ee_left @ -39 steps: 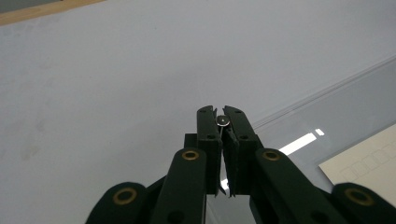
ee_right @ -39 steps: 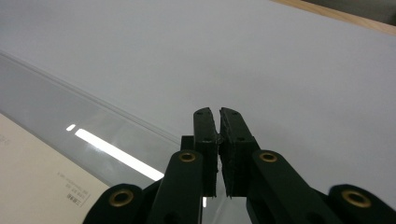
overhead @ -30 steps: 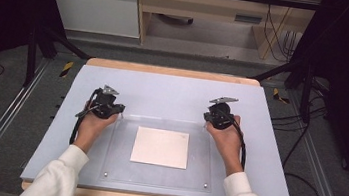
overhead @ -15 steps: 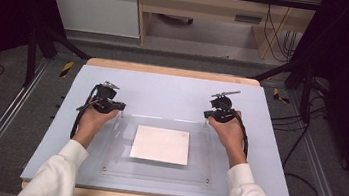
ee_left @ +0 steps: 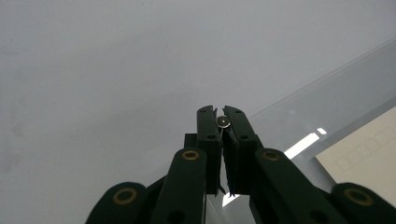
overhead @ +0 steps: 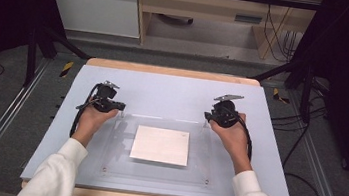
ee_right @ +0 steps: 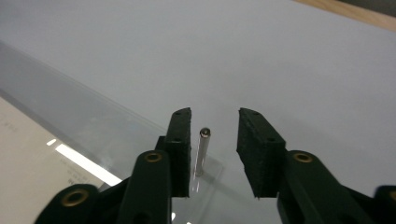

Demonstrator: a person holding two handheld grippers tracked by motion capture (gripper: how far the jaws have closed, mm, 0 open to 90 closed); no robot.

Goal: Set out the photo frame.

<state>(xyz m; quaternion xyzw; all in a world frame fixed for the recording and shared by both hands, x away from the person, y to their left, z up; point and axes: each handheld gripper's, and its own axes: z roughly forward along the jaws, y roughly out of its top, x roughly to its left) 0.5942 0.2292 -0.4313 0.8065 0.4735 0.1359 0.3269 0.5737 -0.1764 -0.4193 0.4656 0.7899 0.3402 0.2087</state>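
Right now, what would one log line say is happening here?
left gripper: shut on metal post | right gripper: fingers just opening, metal pin free between | clear plate on table

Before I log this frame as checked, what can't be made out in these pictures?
- Print on the pale sheet of paper under the clear acrylic plate: too small in the high view, cut off by the edge in both gripper views.
- Small metal pin in the left claw: its length is hidden by the jaws.
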